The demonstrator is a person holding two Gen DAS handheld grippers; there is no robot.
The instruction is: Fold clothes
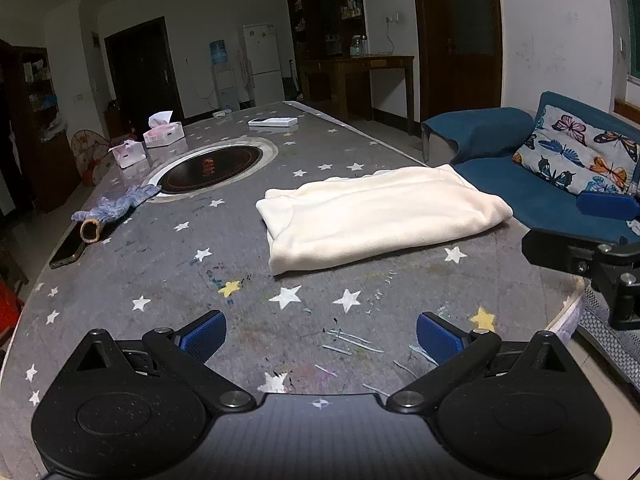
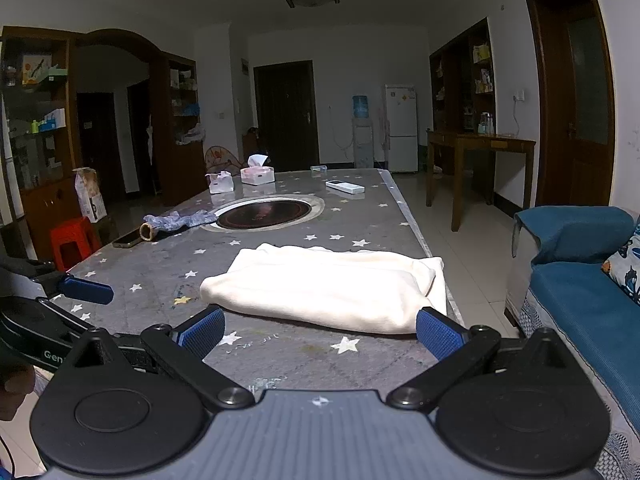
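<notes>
The left gripper (image 1: 321,336) has its 2 blue-padded fingers (image 1: 204,336) spread apart, grasping nothing, above the grey star-printed counter (image 1: 160,264). The right gripper (image 2: 320,334) is likewise released and empty, its fingers (image 2: 438,334) just short of the near edge of the cream-white fleece garment (image 2: 328,288). That garment lies on the counter as a compact, layered rectangle close to the edge beside the blue sofa (image 2: 580,300). By my judgement the folding looks largely done; at most 1 more fold or some tidying remains.
</notes>
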